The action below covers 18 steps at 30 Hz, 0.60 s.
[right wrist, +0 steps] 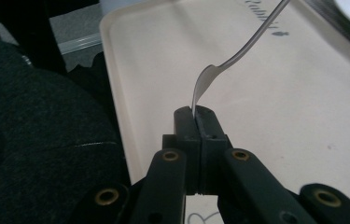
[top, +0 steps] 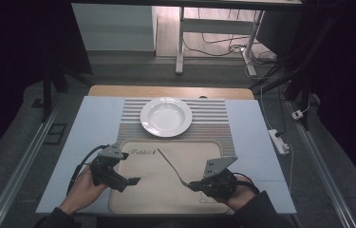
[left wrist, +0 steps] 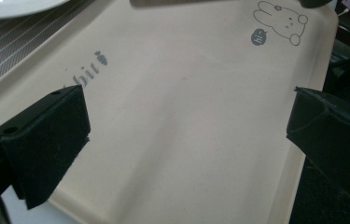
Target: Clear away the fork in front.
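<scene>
From above, a beige tray (top: 166, 190) lies at the near edge of the table, just in front of a striped placemat (top: 213, 124) that carries a white plate (top: 166, 116). The right gripper (top: 193, 185) sits over the tray's near right part with its jaws clamped on the head end of a metal fork (top: 170, 166), whose handle slants up and away toward the printed word on the tray. The right gripper view makes that grip plain: the two black jaws meet with only the thin metal between them, the fork (right wrist: 238, 53) curving out of the pads and rising toward the top edge, held clear of the tray (right wrist: 266, 121) surface; the dark sleeve of the person (right wrist: 32, 140) shows at the left. The high view cannot show how tightly the pads pinch, but it does give the fork's full length and the plate beyond it. The left gripper (top: 133, 181) hovers over the tray's near left part, and the left gripper view shows its jaws standing wide apart with bare tray (left wrist: 186, 130) between them. That view also picks out a rabbit drawing (left wrist: 282, 23) with a small "hi" bubble near the tray's corner and a sliver of the plate (left wrist: 14, 7) on the placemat (left wrist: 9, 46).
</scene>
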Motion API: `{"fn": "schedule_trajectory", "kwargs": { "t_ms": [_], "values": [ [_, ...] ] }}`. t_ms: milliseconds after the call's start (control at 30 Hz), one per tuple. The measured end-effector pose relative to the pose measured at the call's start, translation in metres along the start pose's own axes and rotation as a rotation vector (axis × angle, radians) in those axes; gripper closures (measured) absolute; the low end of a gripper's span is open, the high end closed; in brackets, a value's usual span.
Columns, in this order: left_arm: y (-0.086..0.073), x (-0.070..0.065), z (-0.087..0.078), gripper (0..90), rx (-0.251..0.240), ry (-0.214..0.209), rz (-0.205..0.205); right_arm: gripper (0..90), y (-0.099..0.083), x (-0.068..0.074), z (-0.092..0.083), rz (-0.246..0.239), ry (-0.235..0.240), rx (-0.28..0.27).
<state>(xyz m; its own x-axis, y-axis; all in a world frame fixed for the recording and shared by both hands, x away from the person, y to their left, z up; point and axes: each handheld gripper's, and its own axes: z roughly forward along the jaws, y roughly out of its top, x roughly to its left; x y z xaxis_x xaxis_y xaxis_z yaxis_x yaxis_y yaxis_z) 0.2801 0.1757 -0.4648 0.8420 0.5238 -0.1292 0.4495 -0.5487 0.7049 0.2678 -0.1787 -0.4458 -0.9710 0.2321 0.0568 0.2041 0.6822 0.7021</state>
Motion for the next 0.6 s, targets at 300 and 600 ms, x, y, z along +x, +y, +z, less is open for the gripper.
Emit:
{"fn": "schedule_trajectory", "kwargs": {
  "t_ms": [300,600],
  "values": [
    [0.023,0.001,0.019,0.0,0.029,-0.059,0.111,89.4,0.004,0.004,0.009,-0.043,0.058,0.018],
    [0.042,-0.006,0.043,0.0,0.096,-0.137,0.240,89.4,0.008,0.007,0.013,-0.081,0.096,0.031]
  ]
}}
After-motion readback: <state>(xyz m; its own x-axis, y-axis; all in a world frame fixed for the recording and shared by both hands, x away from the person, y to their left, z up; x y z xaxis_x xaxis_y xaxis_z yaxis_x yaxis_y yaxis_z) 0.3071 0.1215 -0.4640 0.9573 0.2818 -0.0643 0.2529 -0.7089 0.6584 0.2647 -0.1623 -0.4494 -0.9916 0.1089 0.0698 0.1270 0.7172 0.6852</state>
